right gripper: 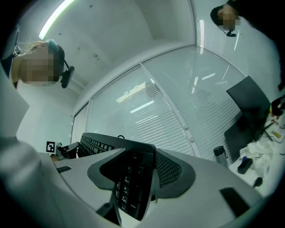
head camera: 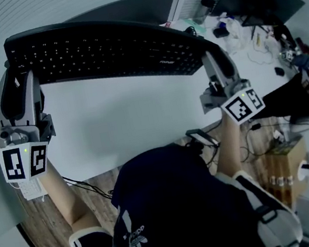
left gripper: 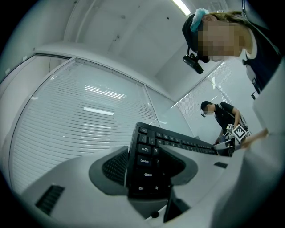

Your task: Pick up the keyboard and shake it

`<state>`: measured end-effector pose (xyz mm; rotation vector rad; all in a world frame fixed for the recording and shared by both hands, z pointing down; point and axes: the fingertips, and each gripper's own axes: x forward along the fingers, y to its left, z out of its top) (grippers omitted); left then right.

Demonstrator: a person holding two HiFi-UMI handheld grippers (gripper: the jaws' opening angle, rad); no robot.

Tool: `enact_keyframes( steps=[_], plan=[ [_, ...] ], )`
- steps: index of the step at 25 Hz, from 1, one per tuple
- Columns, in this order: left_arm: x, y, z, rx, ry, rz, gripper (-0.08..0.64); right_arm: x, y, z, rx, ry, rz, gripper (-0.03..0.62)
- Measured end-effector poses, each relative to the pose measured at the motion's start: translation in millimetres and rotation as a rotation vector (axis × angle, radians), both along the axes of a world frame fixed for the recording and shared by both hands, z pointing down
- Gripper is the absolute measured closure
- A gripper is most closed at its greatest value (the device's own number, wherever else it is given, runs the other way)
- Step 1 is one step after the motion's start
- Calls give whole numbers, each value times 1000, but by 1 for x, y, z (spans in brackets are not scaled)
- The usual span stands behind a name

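Left gripper [left gripper: 149,173]: jaws clamped on the left end of the keyboard [head camera: 106,51]; the Ctrl, Shift and Caps Lock keys sit between them.
Right gripper [right gripper: 133,180]: jaws clamped on the opposite end of the same keyboard, over its outer key columns.
Pads [left gripper: 115,167]: dark, with a fine dotted texture, set in smooth grey moulded jaw shells.
Marker cubes [head camera: 25,162]: one behind each gripper, white faces with black square patterns.
Keyboard: black, full-size, long and slim with a gently curved edge; spans from one gripper to the other, key face turned towards the person.
Table [head camera: 130,118]: white, smooth, matt; lies below the keyboard and between the two grippers.
Bottle [right gripper: 219,156]: dark, cylindrical, capped, standing on the table beyond the right gripper; contents cannot be made out.
Clutter [head camera: 232,26]: cables and small items on the table's far part, on the right gripper's side.
Cardboard box [head camera: 287,155]: brown, on the wood-pattern floor, on the right gripper's side and nearer the person; contents cannot be made out.
Blinds [left gripper: 89,116]: pale horizontal slats behind glass panels, beyond both grippers.
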<state>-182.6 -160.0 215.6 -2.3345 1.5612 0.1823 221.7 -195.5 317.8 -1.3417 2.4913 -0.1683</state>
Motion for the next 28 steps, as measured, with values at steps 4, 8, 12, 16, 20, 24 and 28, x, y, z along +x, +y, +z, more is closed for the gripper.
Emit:
enact_keyframes(
  steps=[4, 8, 12, 16, 20, 24, 28],
  plan=[
    [0, 0, -1, -1, 4, -1, 348, 0, -1, 1, -2, -3, -3, 409],
    [-1, 1, 0, 2, 7, -3, 348, 1, -3, 4, -8, -2, -5, 408],
    [0, 0, 0, 4, 10, -3, 348, 0, -2, 2, -3, 8, -5, 410],
    [0, 0, 0, 1, 9, 0, 348, 0, -1, 3, -10, 9, -6, 410],
    [-1, -1, 1, -3, 7, 0, 348, 0, 0, 2, -7, 13, -4, 410],
    [-1, -1, 1, -1, 4, 2, 348, 0, 0, 2, -7, 13, -1, 410],
    [-1, -2, 0, 0, 3, 5, 348, 0, 1, 3, -8, 15, 1, 410]
  ],
)
